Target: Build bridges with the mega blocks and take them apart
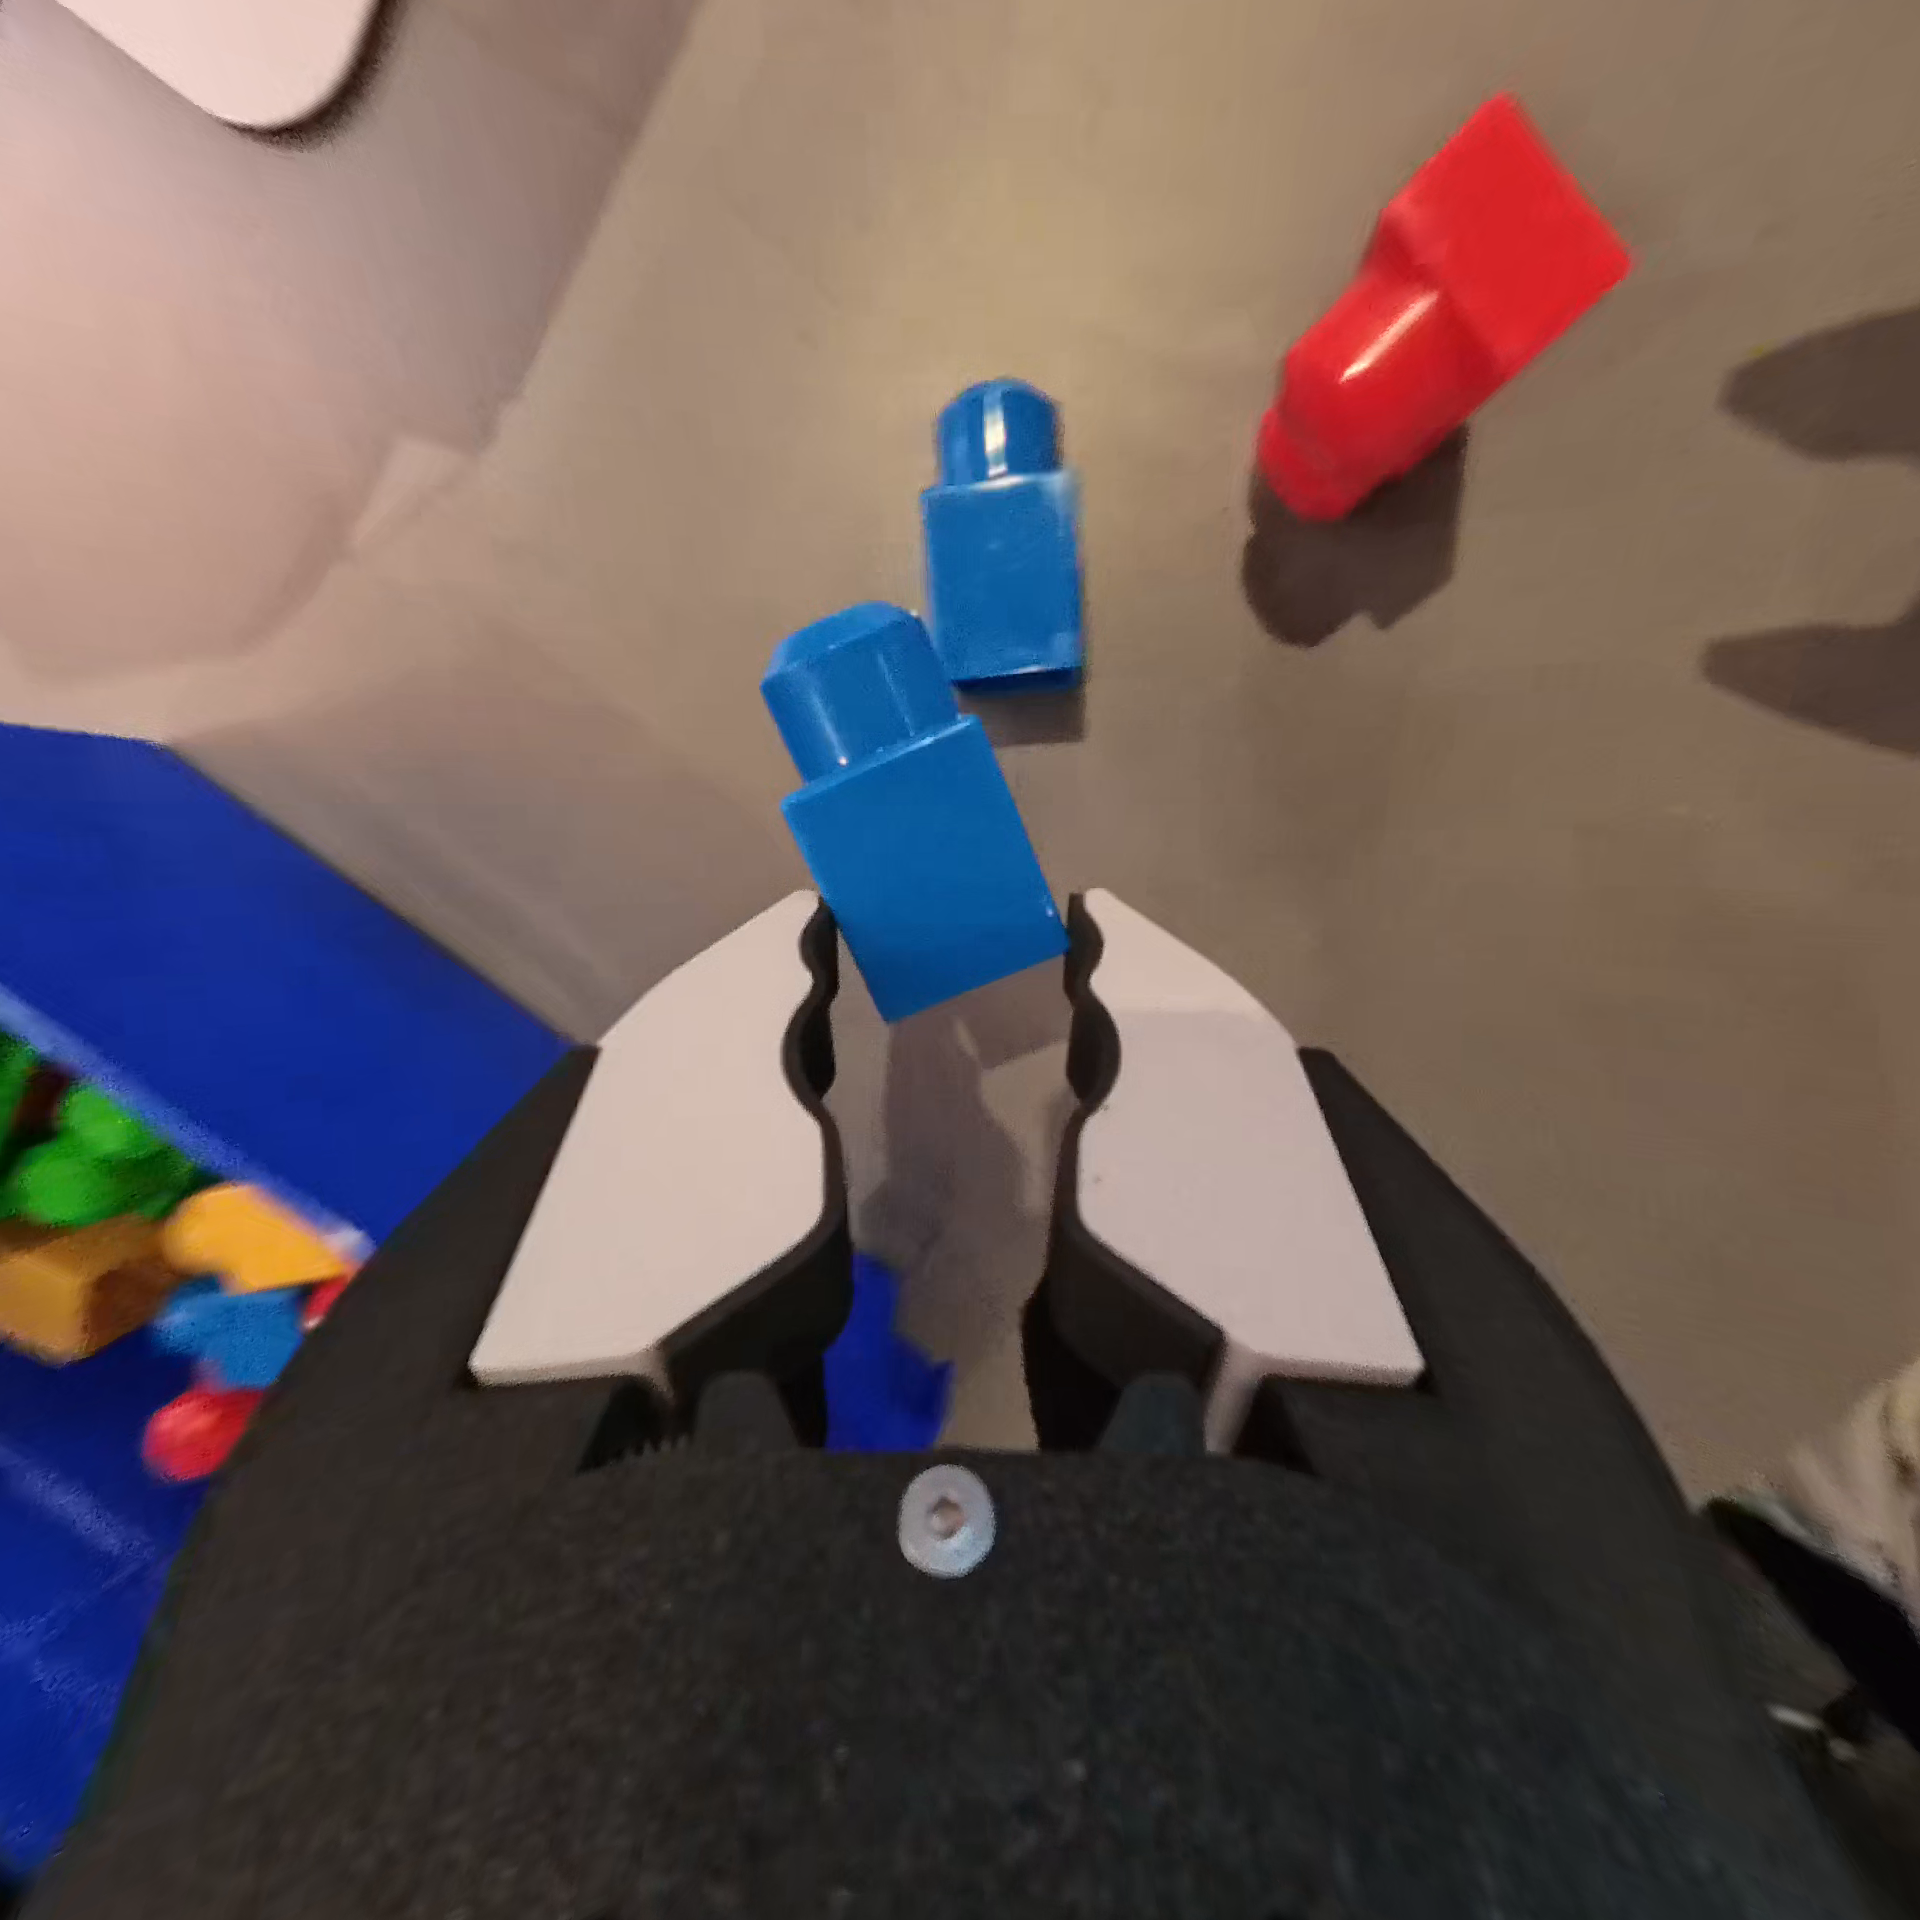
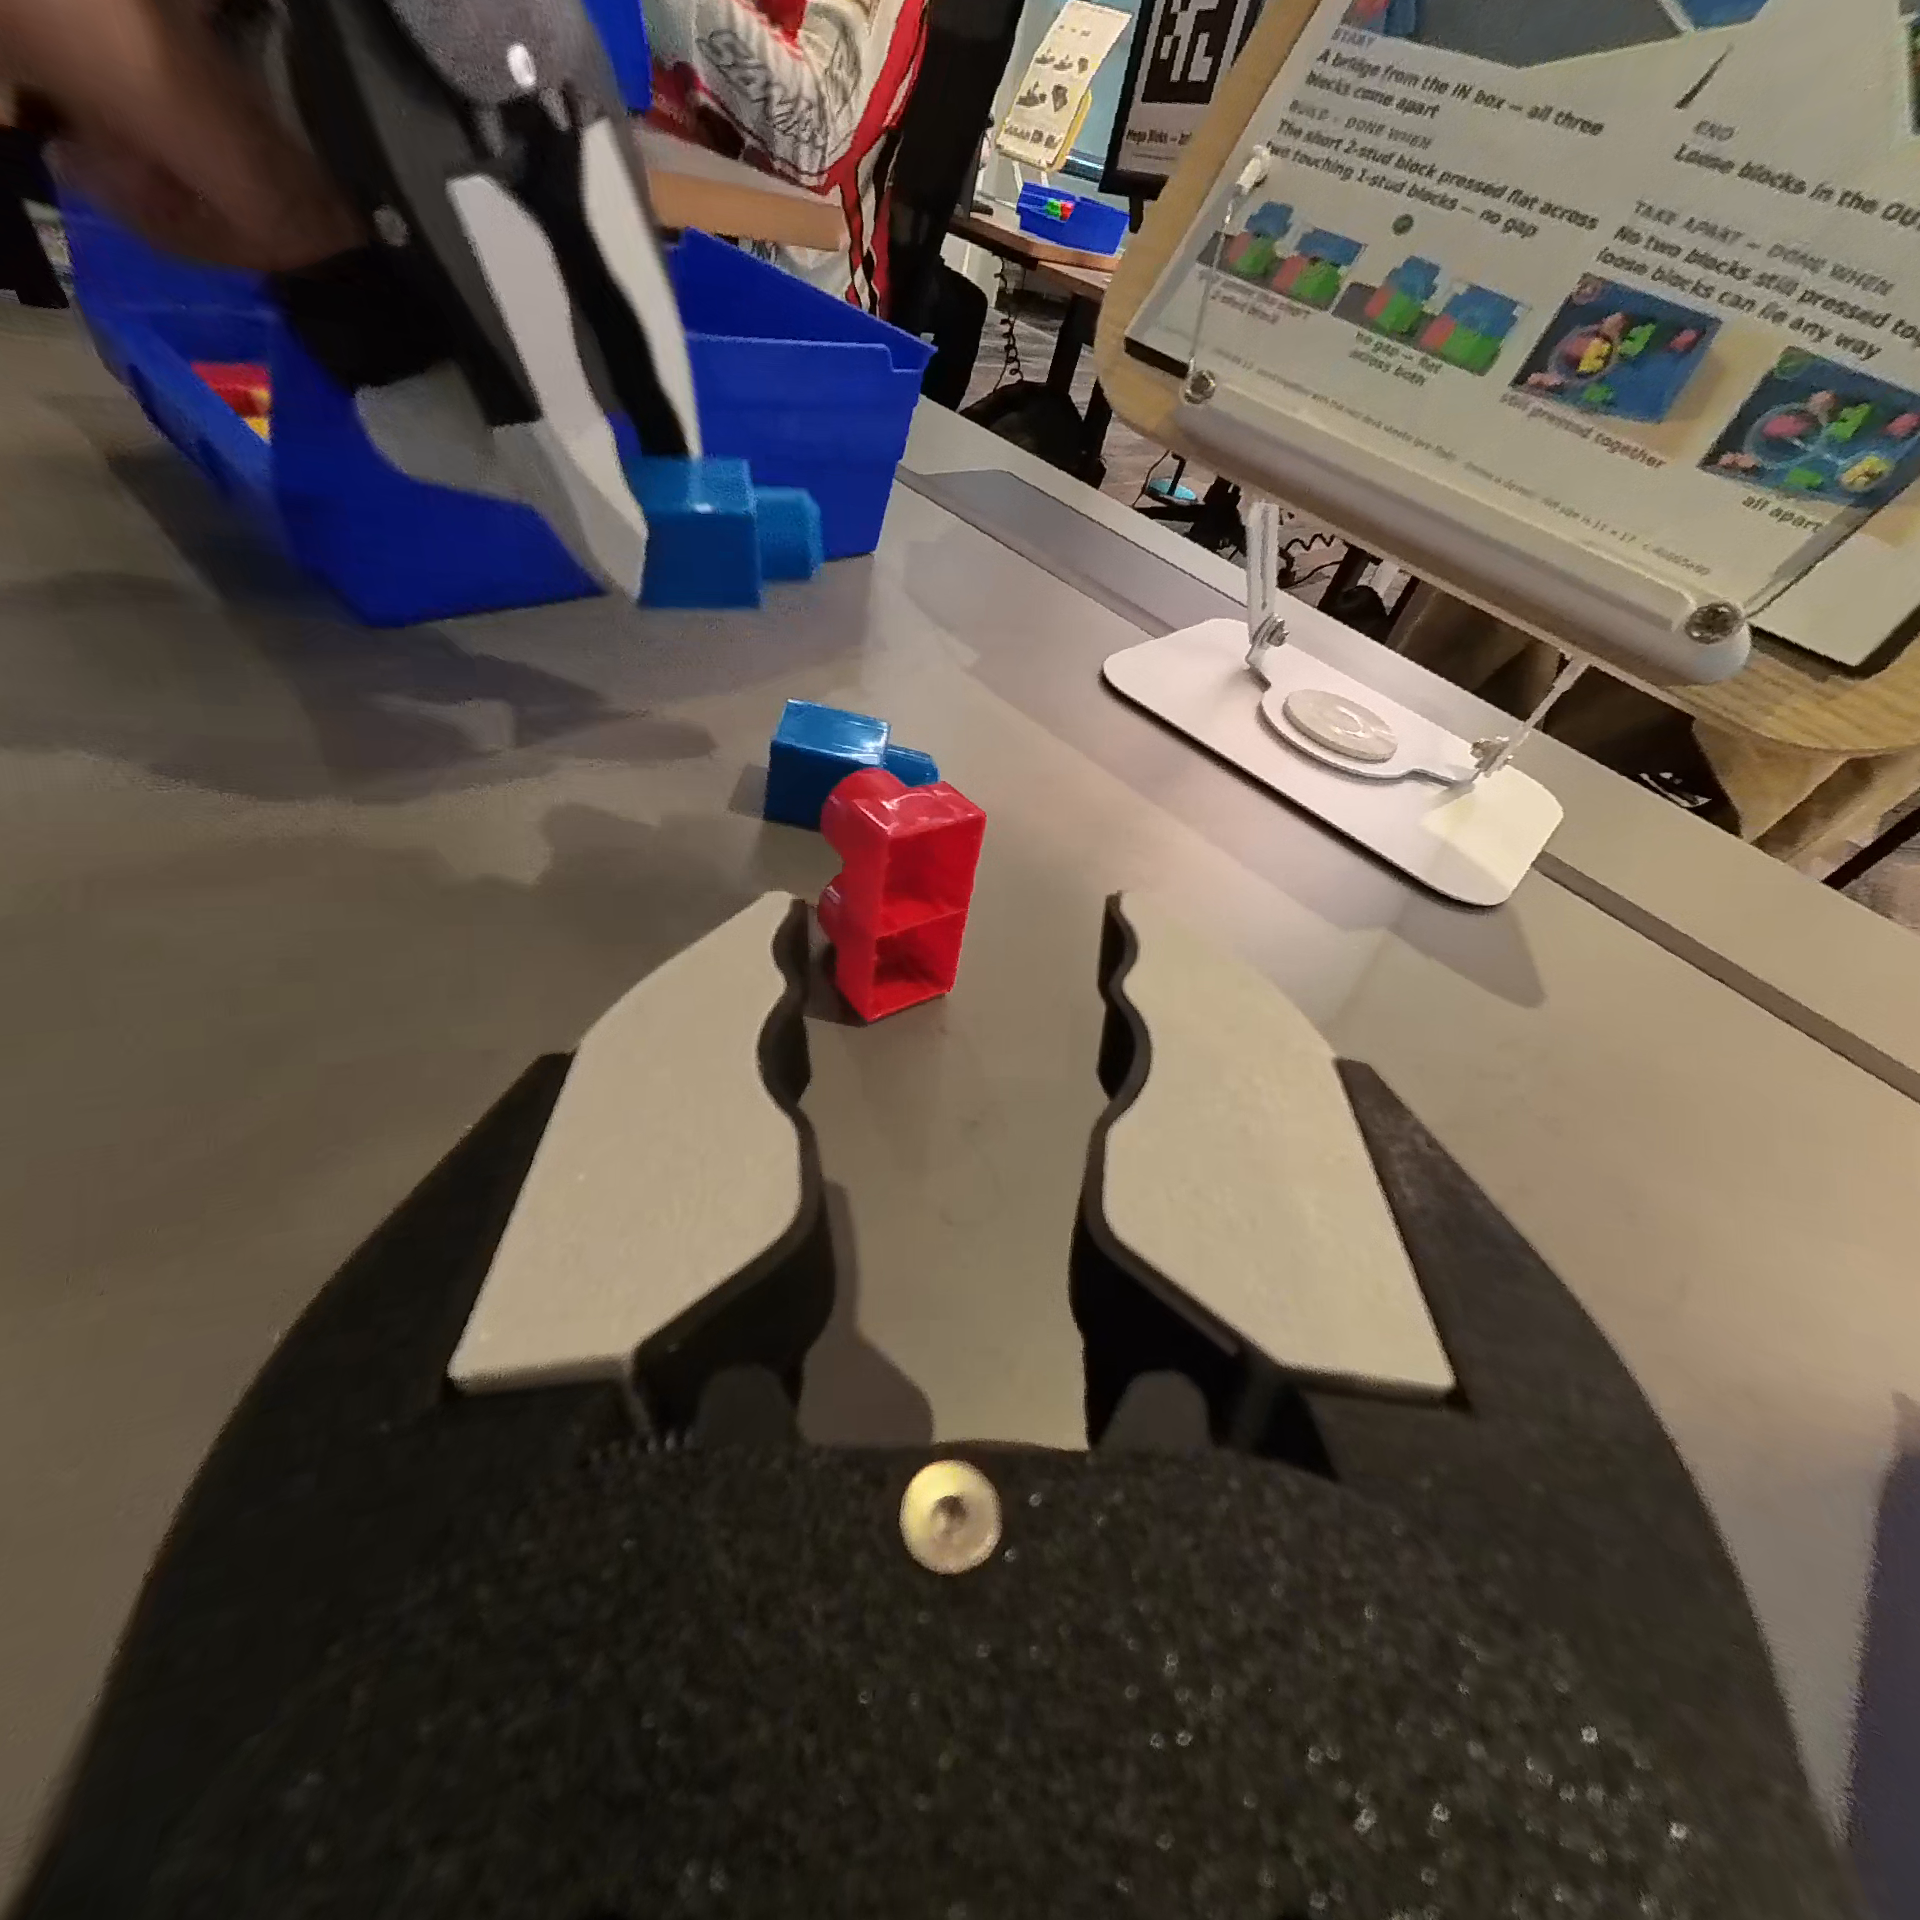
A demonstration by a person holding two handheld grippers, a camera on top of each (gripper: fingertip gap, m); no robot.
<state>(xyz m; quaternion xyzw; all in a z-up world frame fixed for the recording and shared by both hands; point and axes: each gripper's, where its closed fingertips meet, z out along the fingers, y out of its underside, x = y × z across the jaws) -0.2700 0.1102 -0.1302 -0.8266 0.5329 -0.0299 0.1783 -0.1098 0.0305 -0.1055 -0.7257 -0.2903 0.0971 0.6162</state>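
My left gripper [image 1: 951, 925] is shut on a blue one-stud block [image 1: 904, 821], held by its base at the fingertips with the stud tilted up and away. The right wrist view shows this gripper [image 2: 649, 509] holding that block [image 2: 696, 530] above the grey table, in front of the bin. A second blue one-stud block [image 1: 1003, 551] [image 2: 821, 758] lies on its side on the table. A red two-stud block [image 1: 1434, 312] [image 2: 914, 894] lies on its side next to it. My right gripper [image 2: 951, 935] is open and empty, with the red block just past its tips, nearer its left finger.
A blue bin [image 1: 260, 935] [image 2: 790, 395] holding green, yellow, red and blue blocks stands at the left. An instruction card on a white metal stand [image 2: 1340, 748] stands at the right, near the table edge. A person stands behind the table.
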